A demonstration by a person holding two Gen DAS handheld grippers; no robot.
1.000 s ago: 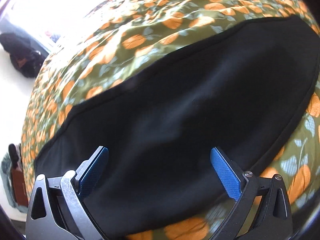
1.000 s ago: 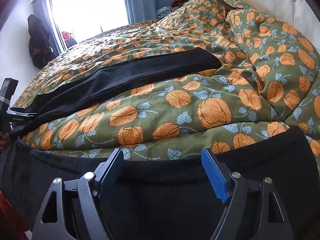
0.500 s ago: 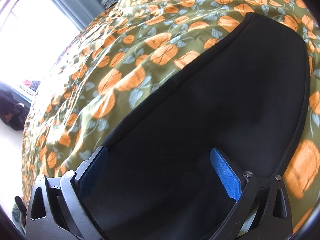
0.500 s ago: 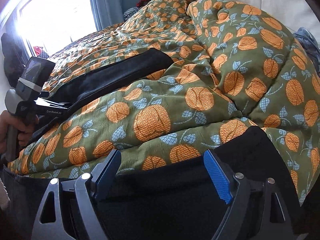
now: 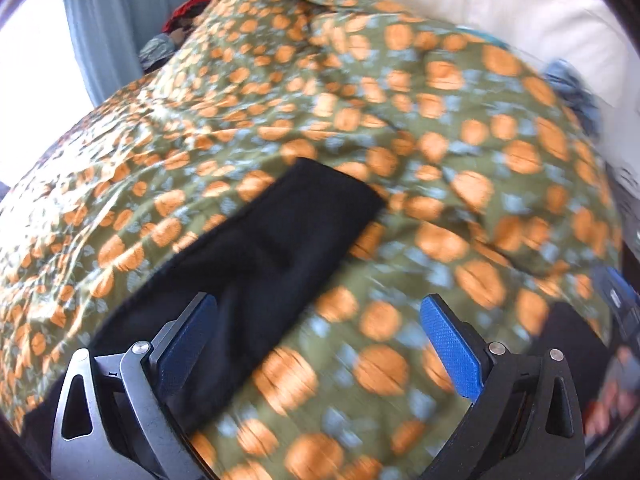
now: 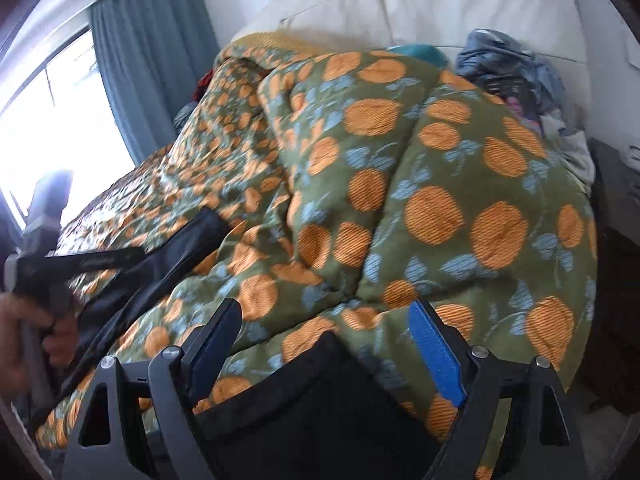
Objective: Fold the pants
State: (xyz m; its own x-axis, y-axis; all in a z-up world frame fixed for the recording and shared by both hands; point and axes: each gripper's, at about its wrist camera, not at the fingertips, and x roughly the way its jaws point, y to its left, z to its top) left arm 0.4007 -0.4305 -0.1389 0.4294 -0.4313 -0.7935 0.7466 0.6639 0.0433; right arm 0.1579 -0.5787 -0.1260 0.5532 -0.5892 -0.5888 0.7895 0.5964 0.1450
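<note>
black pants (image 5: 256, 248) lie spread on duvet (image 5: 440, 140), legs splayed apart. left gripper (image 5: 320, 344) jaws wide, empty. right gripper (image 6: 324, 344) jaws just opening, nothing pinched. cloth soft, light, limp; likely sags. take hem corners.

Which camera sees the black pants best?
The left wrist view: one whole leg of the black pants stretches across the quilt, though blurred. The right wrist view shows only two cut-off parts, one between the fingers.

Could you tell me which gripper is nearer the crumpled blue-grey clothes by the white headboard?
Right. The right gripper faces the crumpled blue-grey clothes across the quilt; the left gripper is farther, by the window.
</note>
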